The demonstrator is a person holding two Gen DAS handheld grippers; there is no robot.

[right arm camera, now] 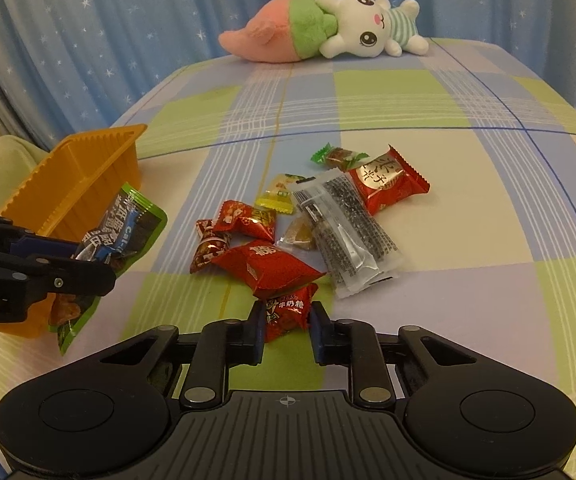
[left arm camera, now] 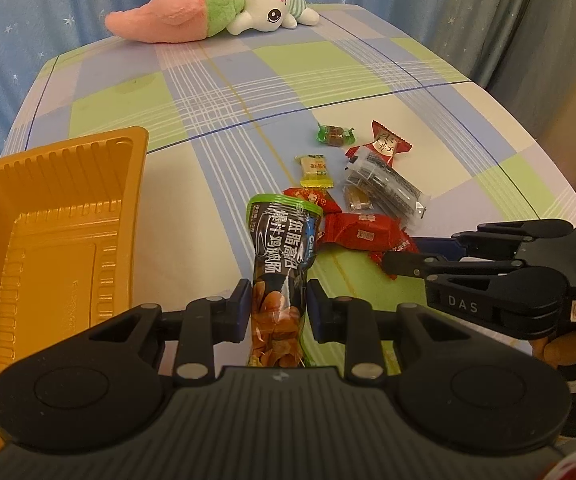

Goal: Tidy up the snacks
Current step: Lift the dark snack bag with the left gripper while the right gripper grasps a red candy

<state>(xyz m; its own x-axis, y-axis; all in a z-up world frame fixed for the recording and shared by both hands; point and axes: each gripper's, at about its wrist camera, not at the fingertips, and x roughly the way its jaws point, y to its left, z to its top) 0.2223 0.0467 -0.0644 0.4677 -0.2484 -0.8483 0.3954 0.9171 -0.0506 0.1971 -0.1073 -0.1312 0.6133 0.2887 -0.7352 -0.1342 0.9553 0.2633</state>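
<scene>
L gripper (left arm camera: 275, 305): jaws pinching dark snack pouch (left arm camera: 281, 240) beside orange tray (left arm camera: 55, 216). R gripper (right arm camera: 286, 322): jaws pinching red candy (right arm camera: 285, 312) on table (right arm camera: 448, 240).

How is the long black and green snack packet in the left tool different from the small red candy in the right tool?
The long black and green snack packet is tall and narrow, with a clear part showing brown pieces; the small red wrapped candy is short, plump and opaque. The packet is lifted beside the orange plastic tray; the candy sits low at the pile's near edge. Both are pinched between a tool's pads: left tool, right tool.
</scene>
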